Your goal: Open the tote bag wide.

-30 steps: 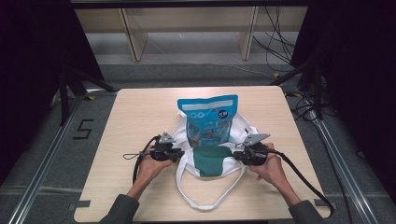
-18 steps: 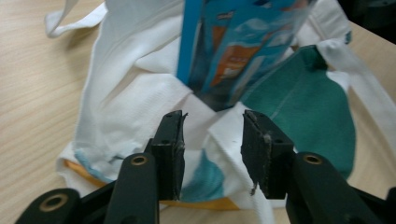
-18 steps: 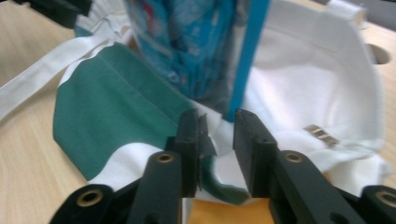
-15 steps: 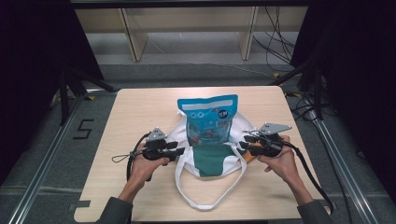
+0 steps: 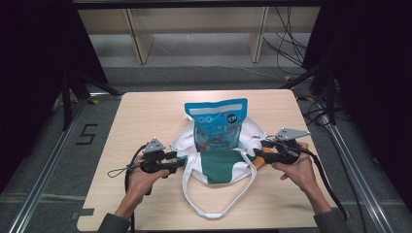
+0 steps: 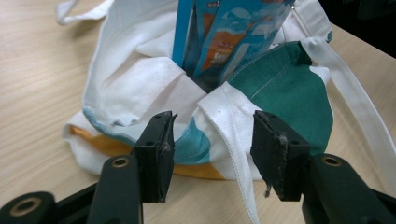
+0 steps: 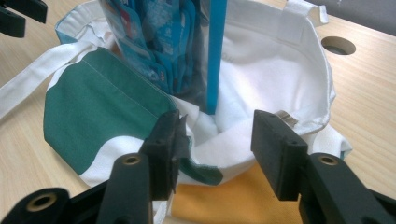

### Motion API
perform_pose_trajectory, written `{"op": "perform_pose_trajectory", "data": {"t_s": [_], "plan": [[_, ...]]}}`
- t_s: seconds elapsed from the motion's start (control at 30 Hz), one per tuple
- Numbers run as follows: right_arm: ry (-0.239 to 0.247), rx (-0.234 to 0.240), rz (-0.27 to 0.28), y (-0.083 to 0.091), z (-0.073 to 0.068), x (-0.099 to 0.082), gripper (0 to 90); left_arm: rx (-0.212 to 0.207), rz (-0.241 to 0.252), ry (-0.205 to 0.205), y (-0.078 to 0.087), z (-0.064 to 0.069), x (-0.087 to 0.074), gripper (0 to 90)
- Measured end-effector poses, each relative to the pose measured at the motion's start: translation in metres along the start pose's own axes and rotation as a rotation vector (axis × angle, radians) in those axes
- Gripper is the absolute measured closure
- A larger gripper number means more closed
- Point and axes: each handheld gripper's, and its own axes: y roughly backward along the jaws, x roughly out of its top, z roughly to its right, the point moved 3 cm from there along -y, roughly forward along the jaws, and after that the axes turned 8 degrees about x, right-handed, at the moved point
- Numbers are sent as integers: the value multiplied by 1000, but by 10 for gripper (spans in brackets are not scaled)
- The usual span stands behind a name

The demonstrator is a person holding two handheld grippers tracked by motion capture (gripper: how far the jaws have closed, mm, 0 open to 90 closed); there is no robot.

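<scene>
Now tote bag [image 5: 221, 160] lies between both open grippers

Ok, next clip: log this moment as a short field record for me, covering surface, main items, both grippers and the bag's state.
surface: light wooden table
bag: white tote bag with green panel, lying near the table's middle, mouth spread
contents: blue snack packet standing partly inside the bag
handle: white strap loop lying toward the person
left gripper: open, jaws either side of the bag's rim
right gripper: open, at the bag's opposite rim
hands: one on each gripper
</scene>
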Motion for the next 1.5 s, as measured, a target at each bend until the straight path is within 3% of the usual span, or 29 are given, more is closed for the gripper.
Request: {"op": "perform_pose_trajectory", "data": {"t_s": [0.33,0.37,0.43,0.47,0.83,0.93,1.03,1.1,1.2,1.23,1.27,1.3,1.5], "plan": [[-11,-11,2,8,-2,-4,456,-8,-5,-18,10,10,-8,382],[-20,-9,0,9,-2,-5,454,-13,-2,-16,10,11,-9,376],[8,-11,5,10,-1,-6,453,-15,0,-11,13,12,-10,369],[-18,-10,5,11,-2,-7,452,-17,-6,-11,15,12,-11,366],[-9,-16,-13,17,1,-21,434,-15,-3,3,21,19,-28,335],[-40,-17,-1,19,-3,-24,430,-13,-6,-19,24,21,-33,330],[-18,-34,-6,24,-4,-26,427,-16,-7,-13,28,23,-39,322],[-46,-31,-2,25,-10,-29,424,-13,-13,-7,31,24,-42,312],[-9,-38,-2,27,-13,-34,416,-6,-6,-9,35,23,-46,297],[-33,-30,-8,28,-16,-36,412,-12,0,-5,35,24,-48,296],[-14,-28,-13,29,-15,-37,409,-14,-3,-7,37,24,-49,296],[-35,-35,-6,28,-18,-40,404,-4,-10,-11,38,24,-50,294],[-20,-31,-22,30,-26,-48,388,-5,-1,-4,39,28,-58,261]]}}
